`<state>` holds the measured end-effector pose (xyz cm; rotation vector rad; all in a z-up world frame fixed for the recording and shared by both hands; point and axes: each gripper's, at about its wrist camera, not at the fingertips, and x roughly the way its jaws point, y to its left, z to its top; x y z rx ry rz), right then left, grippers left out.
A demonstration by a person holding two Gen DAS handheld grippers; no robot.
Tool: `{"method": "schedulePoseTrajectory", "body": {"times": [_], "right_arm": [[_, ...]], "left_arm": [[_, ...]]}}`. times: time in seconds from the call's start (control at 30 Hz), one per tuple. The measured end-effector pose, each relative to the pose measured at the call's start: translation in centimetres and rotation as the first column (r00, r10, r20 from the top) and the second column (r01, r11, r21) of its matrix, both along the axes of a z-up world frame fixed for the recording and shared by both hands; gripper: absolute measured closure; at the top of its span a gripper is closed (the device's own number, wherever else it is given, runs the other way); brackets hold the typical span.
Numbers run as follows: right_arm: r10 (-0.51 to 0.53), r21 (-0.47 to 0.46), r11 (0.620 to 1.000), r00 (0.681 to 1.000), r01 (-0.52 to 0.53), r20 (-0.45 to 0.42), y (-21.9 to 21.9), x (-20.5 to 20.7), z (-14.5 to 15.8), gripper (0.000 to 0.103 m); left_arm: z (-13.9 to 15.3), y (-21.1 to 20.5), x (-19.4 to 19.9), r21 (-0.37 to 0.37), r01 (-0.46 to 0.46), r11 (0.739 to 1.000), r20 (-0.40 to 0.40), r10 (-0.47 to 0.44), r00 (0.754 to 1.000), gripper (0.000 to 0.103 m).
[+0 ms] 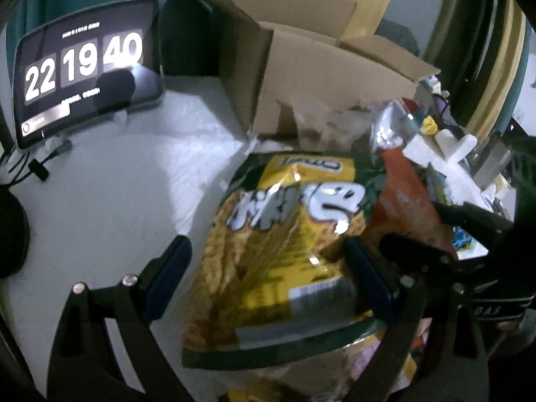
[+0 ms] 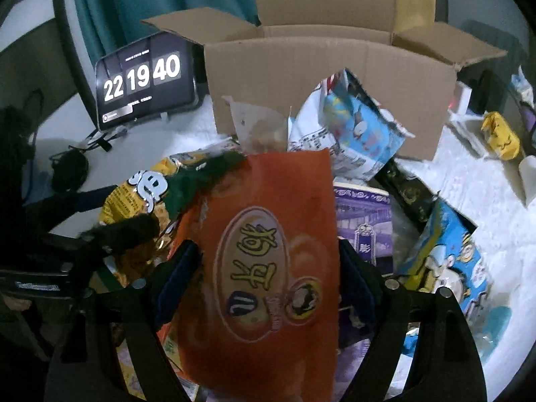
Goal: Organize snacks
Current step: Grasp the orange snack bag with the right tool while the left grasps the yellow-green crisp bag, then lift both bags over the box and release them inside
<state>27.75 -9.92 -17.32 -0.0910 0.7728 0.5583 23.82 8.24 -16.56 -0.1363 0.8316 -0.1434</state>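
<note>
The left gripper (image 1: 268, 278) has its blue-padded jaws spread wide on either side of a yellow and green snack bag (image 1: 284, 234); the right pad (image 1: 368, 281) sits against the bag's edge while the left pad (image 1: 167, 274) stands clear of it, so the bag lies between them ungripped. The right gripper (image 2: 268, 281) likewise brackets an orange snack bag (image 2: 268, 268), its fingers (image 2: 177, 278) close at both edges, though I cannot tell whether they press on it. The orange bag overlaps the yellow and green one (image 2: 147, 194) on the white table (image 1: 117, 184). Just beyond them stands an open cardboard box (image 2: 335, 67), flaps raised, with a white and blue snack bag (image 2: 351, 127) leaning against its front wall. Beside the orange bag lie a purple packet (image 2: 365, 221), a dark packet (image 2: 412, 191) and a blue cartoon bag (image 2: 449, 258), crowded together. A tablet (image 1: 87, 70) showing 22 19 40 stands to the left of the box, near a teal curtain (image 2: 140, 6)
</note>
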Motion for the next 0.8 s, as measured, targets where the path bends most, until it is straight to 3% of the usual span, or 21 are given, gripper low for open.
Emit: {"method": "schedulePoseTrajectory", "body": {"times": [0.03,0.13,0.2,0.27,0.33,0.47,0.8], "right_arm": [[0.000,-0.007,1.000,1.000,0.000,0.007,0.1,-0.1,0.0,0.018],[0.012,-0.033,0.999,1.000,-0.011,0.020,0.6,-0.3,-0.1,0.026],[0.033,-0.042,0.999,0.999,-0.032,0.025,0.9,-0.6,-0.1,0.036],[0.062,-0.056,0.997,0.998,-0.060,0.033,1.3,-0.9,0.0,0.056],[0.083,-0.064,0.995,0.996,-0.081,0.036,1.5,-1.2,0.2,0.065],[0.107,-0.061,0.993,0.992,-0.104,0.064,1.3,-1.8,1.1,0.071],[0.096,-0.016,0.995,0.988,-0.095,0.118,-1.5,-2.1,3.8,0.072]], "left_arm": [[-0.1,0.0,0.0,-0.006,0.009,1.000,0.002,-0.009,1.000,0.018],[-0.1,-0.4,-0.1,0.013,0.029,0.999,0.015,-0.029,0.999,0.023],[0.0,-0.6,-0.3,0.017,0.038,0.999,0.024,-0.038,0.999,0.028],[0.3,-0.9,-0.6,0.025,0.046,0.999,0.034,-0.047,0.998,0.037],[0.8,-1.2,-0.8,0.037,0.045,0.998,0.043,-0.046,0.998,0.048],[1.8,-1.3,-1.4,0.027,0.039,0.999,0.063,-0.041,0.997,0.053],[4.4,-2.5,-2.5,0.038,0.009,0.999,0.119,-0.014,0.993,0.062]]}}
